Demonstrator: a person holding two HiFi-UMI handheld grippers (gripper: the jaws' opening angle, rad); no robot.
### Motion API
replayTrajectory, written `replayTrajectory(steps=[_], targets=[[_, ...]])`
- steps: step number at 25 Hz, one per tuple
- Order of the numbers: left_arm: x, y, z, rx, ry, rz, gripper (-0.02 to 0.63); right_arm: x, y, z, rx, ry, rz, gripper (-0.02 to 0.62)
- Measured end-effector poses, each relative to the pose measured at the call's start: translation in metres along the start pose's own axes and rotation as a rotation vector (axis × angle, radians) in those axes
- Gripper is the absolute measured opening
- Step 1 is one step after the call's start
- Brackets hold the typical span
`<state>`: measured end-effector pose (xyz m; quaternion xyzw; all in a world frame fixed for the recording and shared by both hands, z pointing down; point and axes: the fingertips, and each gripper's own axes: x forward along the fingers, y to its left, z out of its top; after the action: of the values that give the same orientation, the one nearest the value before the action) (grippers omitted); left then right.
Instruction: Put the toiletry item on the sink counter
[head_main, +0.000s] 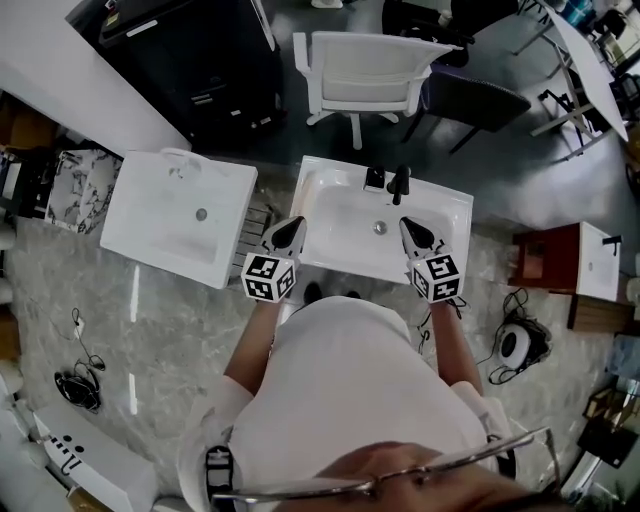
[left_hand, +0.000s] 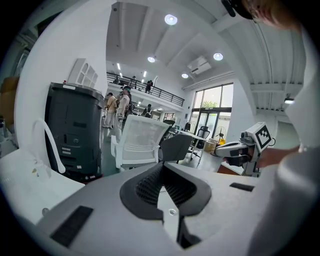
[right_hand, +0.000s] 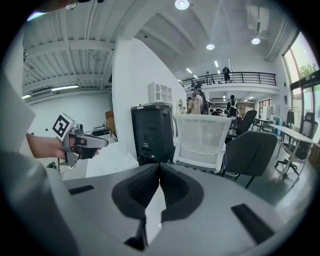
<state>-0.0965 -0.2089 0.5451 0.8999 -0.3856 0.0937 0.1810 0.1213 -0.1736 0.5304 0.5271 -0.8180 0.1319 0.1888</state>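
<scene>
In the head view a white sink (head_main: 330, 255) stands in front of me, with a black faucet (head_main: 401, 183) on its back rim. Beside the faucet sits a small dark-and-white item (head_main: 375, 179), too small to identify. My left gripper (head_main: 294, 226) hovers over the sink's left edge and my right gripper (head_main: 408, 226) over the basin's right part. Both point away from me, level with each other. In each gripper view the black ribbed pads meet at the tips with nothing between them: left gripper (left_hand: 161, 166), right gripper (right_hand: 159, 166). Each view shows the other gripper (left_hand: 235, 150) (right_hand: 82, 142) to the side.
A second white sink unit (head_main: 180, 215) stands to the left. Behind the sinks are a white office chair (head_main: 365, 75), a dark chair (head_main: 470, 100) and a black cabinet (head_main: 190, 60). A red-and-white cabinet (head_main: 570, 265) is at the right. Cables (head_main: 75, 385) lie on the floor.
</scene>
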Motion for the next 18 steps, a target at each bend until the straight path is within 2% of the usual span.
replayTrajectory(steps=[4,11,18], targets=[[-0.007,-0.003,0.006,0.009,-0.004,-0.016,0.005,-0.007,-0.004,0.008,-0.003,-0.030,-0.014,0.006],[-0.019,-0.001,0.014,0.003,-0.025,0.005,0.005,-0.013,-0.002,0.012,-0.049,-0.068,-0.006,0.006],[-0.021,-0.001,0.010,-0.008,-0.035,0.007,0.005,-0.014,-0.001,0.013,-0.036,-0.082,-0.009,0.006]])
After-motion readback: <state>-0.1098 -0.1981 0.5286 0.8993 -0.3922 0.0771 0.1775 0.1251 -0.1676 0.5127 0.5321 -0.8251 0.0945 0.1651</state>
